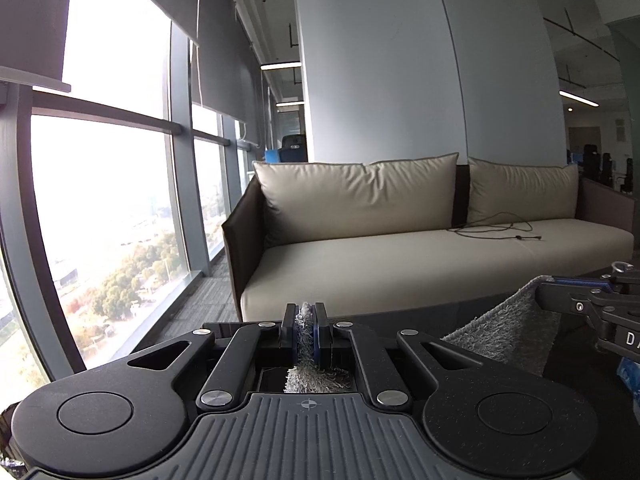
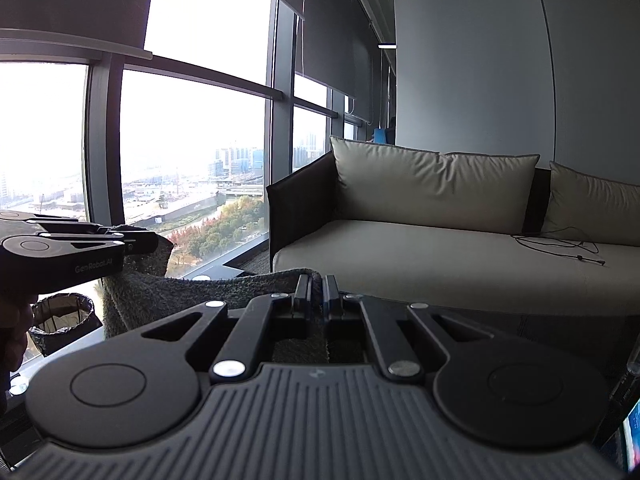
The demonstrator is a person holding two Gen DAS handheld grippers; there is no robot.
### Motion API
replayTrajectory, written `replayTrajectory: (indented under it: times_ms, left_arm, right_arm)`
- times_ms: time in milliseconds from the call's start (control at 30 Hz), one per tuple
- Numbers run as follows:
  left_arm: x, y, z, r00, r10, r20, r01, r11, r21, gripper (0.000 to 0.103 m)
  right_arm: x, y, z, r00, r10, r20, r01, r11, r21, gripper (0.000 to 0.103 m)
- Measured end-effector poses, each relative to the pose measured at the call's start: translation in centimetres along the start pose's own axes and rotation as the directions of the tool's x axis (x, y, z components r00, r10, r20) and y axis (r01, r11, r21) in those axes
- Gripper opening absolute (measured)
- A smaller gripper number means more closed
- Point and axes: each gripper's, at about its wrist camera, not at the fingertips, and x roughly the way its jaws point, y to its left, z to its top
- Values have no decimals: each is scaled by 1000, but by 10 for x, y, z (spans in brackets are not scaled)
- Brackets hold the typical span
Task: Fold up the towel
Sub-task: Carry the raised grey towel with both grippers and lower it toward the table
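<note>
The grey terry towel is held up in the air between both grippers. My left gripper is shut on one edge of the towel, with fabric pinched between its blue pads. My right gripper is shut on another edge of the towel, which sags between the two. The right gripper shows at the right edge of the left wrist view, and the left gripper at the left of the right wrist view. The lower part of the towel is hidden.
A beige sofa with two back cushions stands ahead, a black cable on its seat. Tall windows run along the left. A mesh waste bin stands low at the left by the window.
</note>
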Motion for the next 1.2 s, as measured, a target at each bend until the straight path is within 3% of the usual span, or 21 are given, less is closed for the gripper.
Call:
replayTrajectory:
  times_ms: [500, 1033, 1200]
  left_arm:
    - [75, 6, -28, 988, -3, -155, 4, 1000, 7, 6]
    - [132, 16, -52, 960, -28, -279, 30, 1000, 4, 8]
    - [148, 20, -56, 950, -39, -311, 37, 999, -12, 13]
  right_arm:
    - [72, -9, -31, 992, -30, -122, 33, 999, 21, 5]
    - [140, -17, -55, 961, -65, -270, 77, 996, 33, 5]
    - [156, -18, -59, 944, -90, -317, 101, 995, 19, 5]
